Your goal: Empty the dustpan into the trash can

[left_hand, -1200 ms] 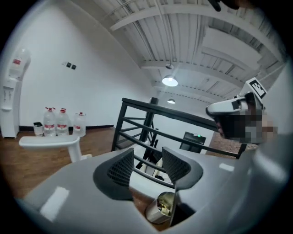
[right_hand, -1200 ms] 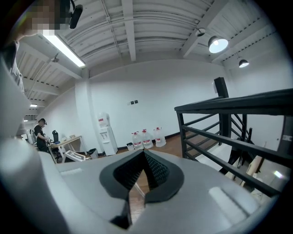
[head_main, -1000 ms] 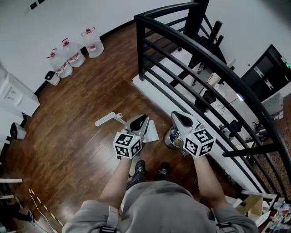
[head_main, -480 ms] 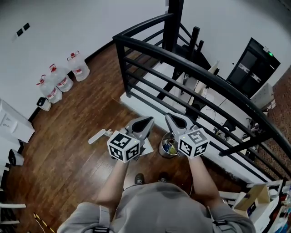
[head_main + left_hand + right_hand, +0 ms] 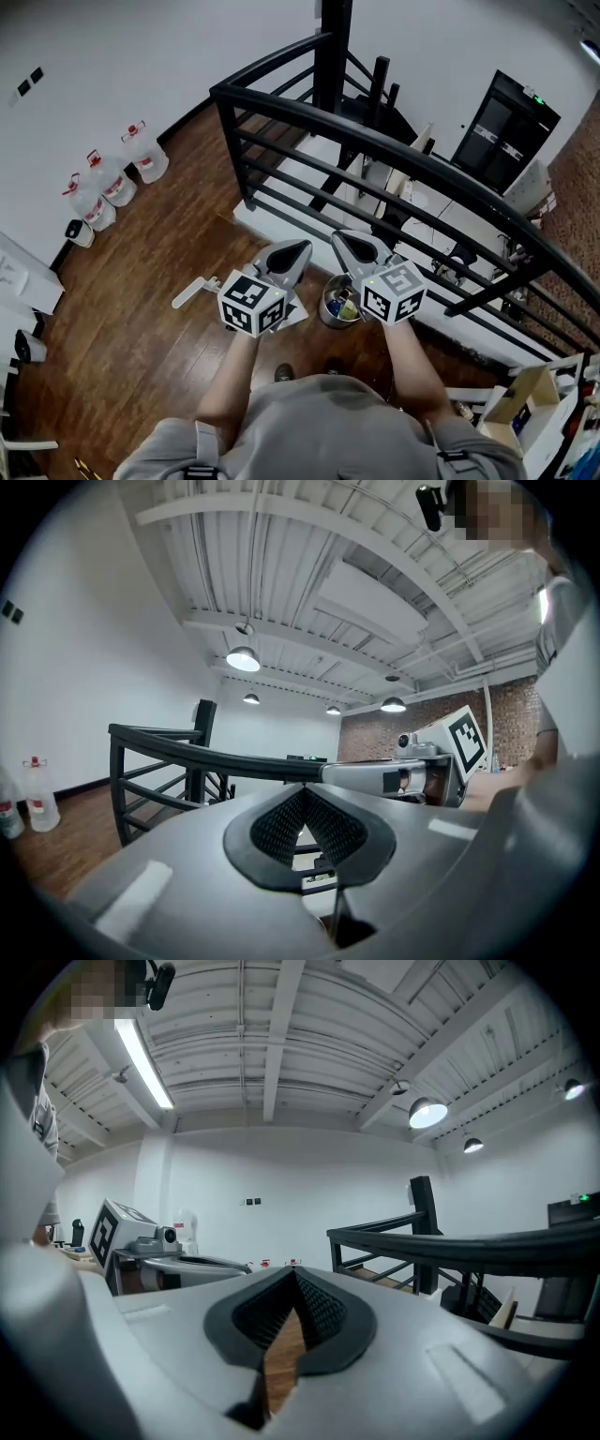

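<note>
Here, the closed left gripper hides much of the dustpan.

The floor reads to me as dark wood boards under a glossy varnish that throws back the light. The railing looks like black-painted metal with a dull sheen. The trash can has a bright, shiny metal wall. The dustpan seems to be smooth white plastic, and the water jugs are clear plastic. On my left gripper and right gripper I see smooth pale grey plastic shells, faintly glossy, around matt black pads with a fine rough grid. The marker cubes look matt. The shirt is soft grey cloth. The ceiling is ribbed sheet painted white.
</note>
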